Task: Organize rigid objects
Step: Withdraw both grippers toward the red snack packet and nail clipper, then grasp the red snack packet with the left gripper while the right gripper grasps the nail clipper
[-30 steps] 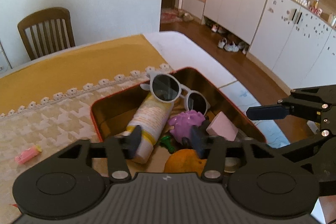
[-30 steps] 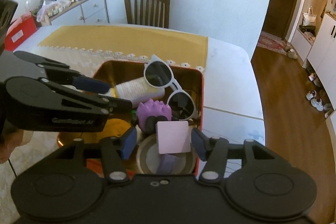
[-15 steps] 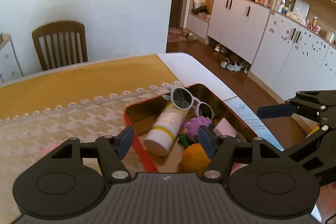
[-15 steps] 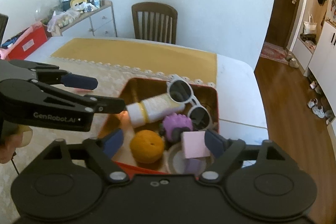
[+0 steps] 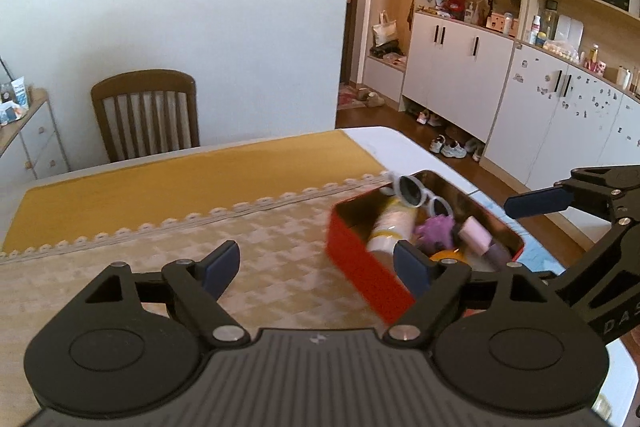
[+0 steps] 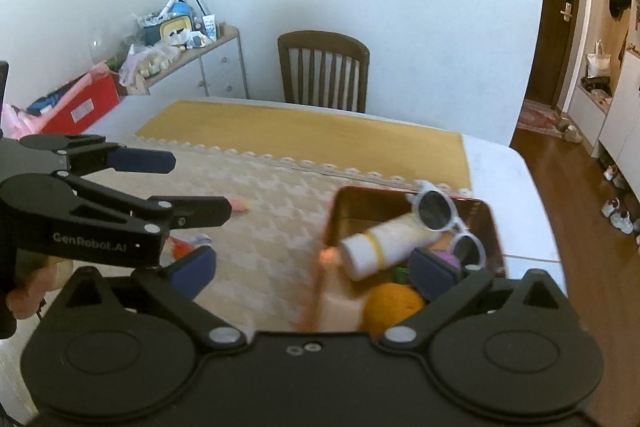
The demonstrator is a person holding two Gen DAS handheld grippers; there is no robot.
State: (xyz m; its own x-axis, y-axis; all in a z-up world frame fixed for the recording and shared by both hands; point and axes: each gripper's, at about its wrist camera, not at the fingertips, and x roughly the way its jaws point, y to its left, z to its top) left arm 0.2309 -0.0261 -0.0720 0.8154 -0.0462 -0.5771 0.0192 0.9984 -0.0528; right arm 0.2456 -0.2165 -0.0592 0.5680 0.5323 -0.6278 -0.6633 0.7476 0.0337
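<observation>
A red tin box (image 5: 362, 269) (image 6: 490, 223) sits on the table at the right. It holds white sunglasses (image 5: 418, 193) (image 6: 438, 213), a cream tube (image 5: 390, 227) (image 6: 384, 245), a purple spiky ball (image 5: 434, 229), a pink block (image 5: 474, 237) and an orange (image 6: 394, 307). My left gripper (image 5: 318, 273) is open and empty, above the cloth to the left of the box; it also shows in the right wrist view (image 6: 188, 187). My right gripper (image 6: 312, 271) is open and empty, above the box's near left side. One of its fingers (image 5: 538, 203) shows to the right of the box.
A pink eraser (image 6: 240, 205) and a small red and white item (image 6: 188, 243) lie on the patterned cloth (image 6: 260, 227) left of the box. A wooden chair (image 5: 146, 113) stands at the table's far side. The table's right edge (image 6: 536, 187) drops to the floor.
Both grippers have pulled back and up from the box and drifted left. Both have opened wider. The box now sits at the right of each view.
</observation>
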